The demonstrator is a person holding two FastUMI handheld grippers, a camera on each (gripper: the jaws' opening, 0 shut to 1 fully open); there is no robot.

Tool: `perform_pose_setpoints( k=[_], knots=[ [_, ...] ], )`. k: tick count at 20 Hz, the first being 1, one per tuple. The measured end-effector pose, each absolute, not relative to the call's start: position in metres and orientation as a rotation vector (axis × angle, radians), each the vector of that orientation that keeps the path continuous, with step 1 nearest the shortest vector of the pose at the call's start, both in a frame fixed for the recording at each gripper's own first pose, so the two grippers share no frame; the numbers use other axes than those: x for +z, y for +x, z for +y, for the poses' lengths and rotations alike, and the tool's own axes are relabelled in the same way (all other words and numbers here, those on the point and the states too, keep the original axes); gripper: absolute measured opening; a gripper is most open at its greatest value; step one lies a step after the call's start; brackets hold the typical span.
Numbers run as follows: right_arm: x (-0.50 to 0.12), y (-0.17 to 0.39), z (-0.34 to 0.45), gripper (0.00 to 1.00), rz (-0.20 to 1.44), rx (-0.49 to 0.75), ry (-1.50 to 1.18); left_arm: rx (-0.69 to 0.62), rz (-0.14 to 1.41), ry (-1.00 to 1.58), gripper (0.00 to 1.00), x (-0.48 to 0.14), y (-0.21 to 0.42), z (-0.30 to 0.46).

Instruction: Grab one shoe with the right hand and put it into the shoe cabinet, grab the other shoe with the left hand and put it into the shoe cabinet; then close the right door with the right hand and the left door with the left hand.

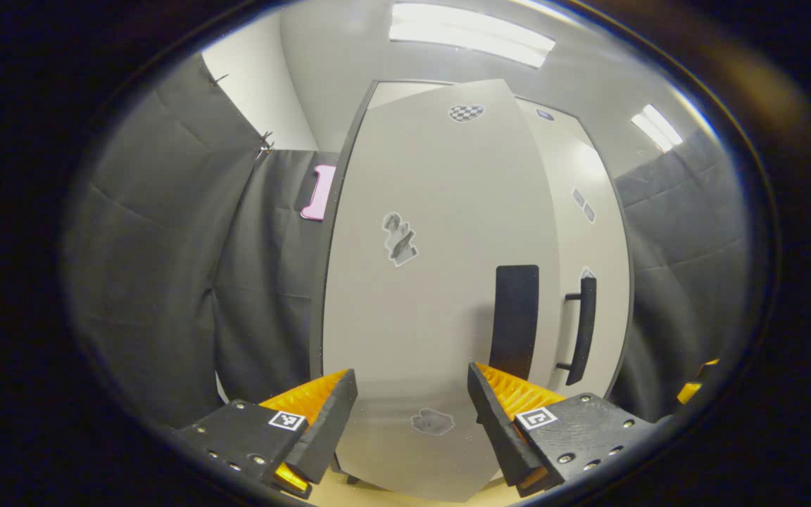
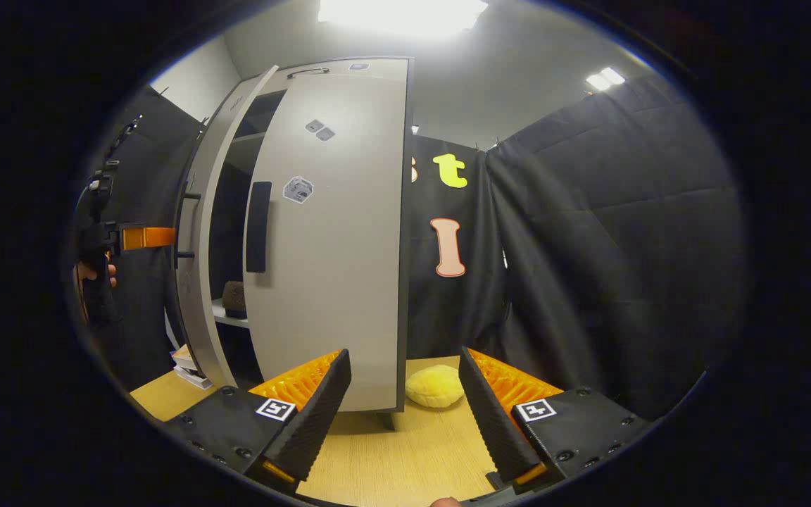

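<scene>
Right gripper view shows the right door (image 2: pixel 335 239) nearly shut and the left door (image 2: pixel 201 232) ajar over a shoe (image 2: pixel 234 297) on the shelf, so the left gripper (image 1: pixel 412 415), fingers spread and empty, should press flat near the left door's handle (image 1: pixel 514 320) and swing it steadily.

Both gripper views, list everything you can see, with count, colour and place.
shoe cabinet: one, pale grey, standing on the wooden floor
right door: one, grey, dark handle, nearly closed
left door: one, grey, dark handle, ajar
shoe: one seen, dark brown, on a shelf inside
yellow cushion: one, floor beside the cabinet
books: small stack, floor at the cabinet's left
left tongs: open, facing the left door
right tongs: open, facing the right door
</scene>
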State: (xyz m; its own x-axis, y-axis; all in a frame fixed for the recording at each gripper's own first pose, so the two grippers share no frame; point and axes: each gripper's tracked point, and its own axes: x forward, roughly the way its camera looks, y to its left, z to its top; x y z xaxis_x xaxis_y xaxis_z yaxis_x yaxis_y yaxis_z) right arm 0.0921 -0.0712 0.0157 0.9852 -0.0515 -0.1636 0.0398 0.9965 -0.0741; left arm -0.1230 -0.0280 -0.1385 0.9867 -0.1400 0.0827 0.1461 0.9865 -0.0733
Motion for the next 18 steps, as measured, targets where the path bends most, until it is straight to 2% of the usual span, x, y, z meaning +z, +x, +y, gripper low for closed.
perform_pose_setpoints(
  k=[4, 7, 9, 18],
  knots=[
    [0.021, 0.094, -0.062, 0.98, 0.156, -0.014, -0.062, -0.132, -0.072, -0.055, 0.87, -0.142, -0.136, -0.017],
    [0.032, 0.090, -0.053, 0.98, 0.130, 0.008, -0.061, -0.124, -0.082, -0.037, 0.87, -0.140, -0.158, -0.002],
    [0.039, 0.085, -0.048, 0.97, 0.115, 0.020, -0.059, -0.114, -0.087, -0.017, 0.98, -0.138, -0.175, 0.010],
    [0.062, 0.058, -0.027, 0.98, 0.059, 0.068, -0.066, -0.062, -0.067, 0.031, 0.98, -0.150, -0.242, 0.059]
  ],
)
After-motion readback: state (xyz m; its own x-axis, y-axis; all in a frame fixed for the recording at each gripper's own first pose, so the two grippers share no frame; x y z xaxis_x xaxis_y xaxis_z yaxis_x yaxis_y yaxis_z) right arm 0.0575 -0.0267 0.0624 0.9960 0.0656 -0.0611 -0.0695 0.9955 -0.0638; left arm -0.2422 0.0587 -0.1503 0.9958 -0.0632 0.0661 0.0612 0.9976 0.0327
